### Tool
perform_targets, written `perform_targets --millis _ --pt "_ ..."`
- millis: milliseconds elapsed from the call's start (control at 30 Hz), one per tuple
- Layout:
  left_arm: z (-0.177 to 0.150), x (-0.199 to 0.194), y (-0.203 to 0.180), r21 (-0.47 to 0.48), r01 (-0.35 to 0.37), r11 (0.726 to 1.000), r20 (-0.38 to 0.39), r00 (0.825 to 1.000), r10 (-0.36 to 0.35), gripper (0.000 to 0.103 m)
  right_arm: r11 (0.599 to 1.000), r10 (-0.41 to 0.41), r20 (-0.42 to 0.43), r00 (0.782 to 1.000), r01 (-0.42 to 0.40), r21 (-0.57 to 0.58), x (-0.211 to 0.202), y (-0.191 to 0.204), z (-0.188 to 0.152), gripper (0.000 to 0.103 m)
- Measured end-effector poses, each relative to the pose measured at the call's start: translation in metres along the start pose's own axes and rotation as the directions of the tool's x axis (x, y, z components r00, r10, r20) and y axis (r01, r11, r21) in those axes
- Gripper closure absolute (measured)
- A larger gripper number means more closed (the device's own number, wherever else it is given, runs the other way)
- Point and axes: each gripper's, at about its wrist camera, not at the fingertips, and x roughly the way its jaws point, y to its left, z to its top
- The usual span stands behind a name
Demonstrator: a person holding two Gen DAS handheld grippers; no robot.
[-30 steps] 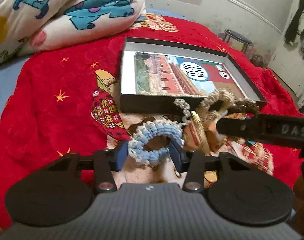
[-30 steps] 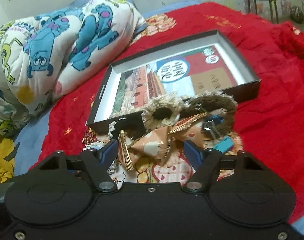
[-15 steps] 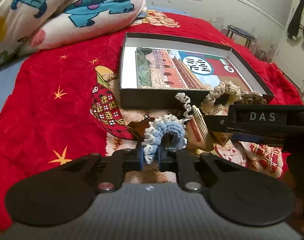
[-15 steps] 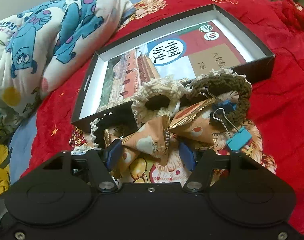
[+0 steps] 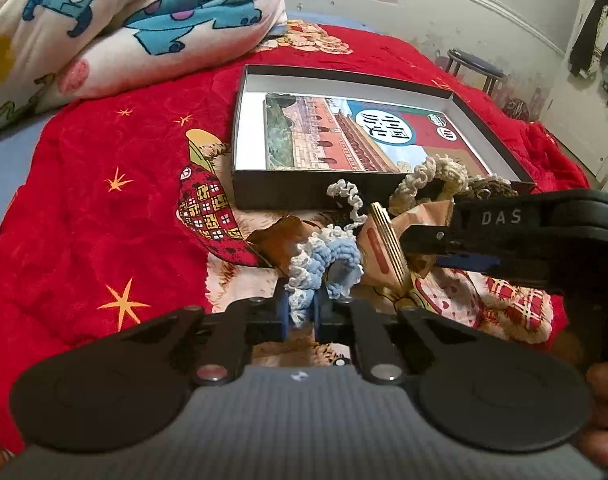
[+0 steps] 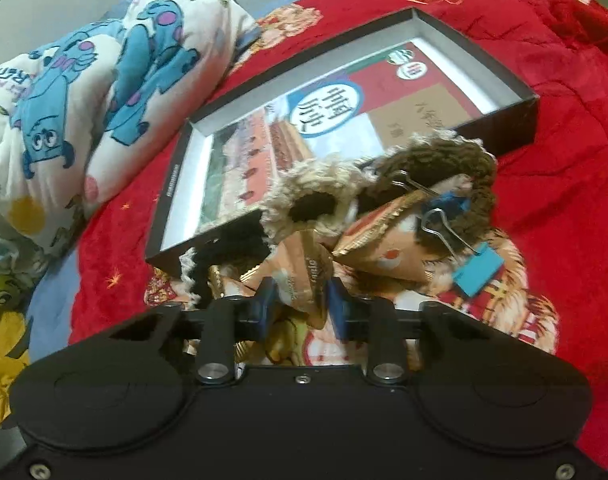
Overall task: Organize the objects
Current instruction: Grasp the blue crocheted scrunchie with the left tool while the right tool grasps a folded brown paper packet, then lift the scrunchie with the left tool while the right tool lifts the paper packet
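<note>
Nearest in the left wrist view, the left gripper (image 5: 301,314) has its fingers pinched narrow on the blue-and-white crocheted scrunchie (image 5: 324,264), which stands up between the blue pads with its loop rising just above them. Close to its right, a gold-edged snack packet (image 5: 386,252) leans upright, and the right gripper (image 5: 452,252) reaches in from the right side, its black body marked "DAS".

In the right wrist view, the right gripper (image 6: 299,310) has its fingers drawn close on a tan triangular snack packet (image 6: 304,272), the pads pressing its lower corner from both sides. A second tan packet (image 6: 384,248) lies just to the right of it, touching the pile. A blue binder clip (image 6: 478,268) with wire handles sits at the right edge of the pile, beside a brown crocheted scrunchie (image 6: 456,168). A cream scrunchie (image 6: 316,200) lies left of the brown one, and a dark scrunchie with a pale frill (image 6: 199,268) lies at the pile's left end.

All of this rests on a red bedspread (image 5: 83,208) with a cartoon print. Just beyond the pile stands a shallow black box (image 5: 239,152), open, with a picture book (image 5: 344,140) flat inside it. Farther left, a folded cartoon-monster quilt (image 5: 123,24) lies on the bed. A round stool (image 5: 476,70) stands by the far wall.
</note>
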Motion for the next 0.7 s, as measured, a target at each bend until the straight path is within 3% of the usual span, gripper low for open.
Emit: perform_targets --millis 300,700 --pt "-0.003 -0.010 -0.007 0.041 -0.006 0.999 0.024 1.000 0.005 0.089 1.000 -0.010 0.029 1.000 0.010 -0.005 -0.010 0.000 -0.004 0.085" --pt "-0.006 -0.017 -0.012 0.075 -0.022 0.997 0.048 0.999 0.018 0.089 0.999 0.036 0.043 0.998 -0.038 0.038 -0.027 -0.004 -0.009 0.088"
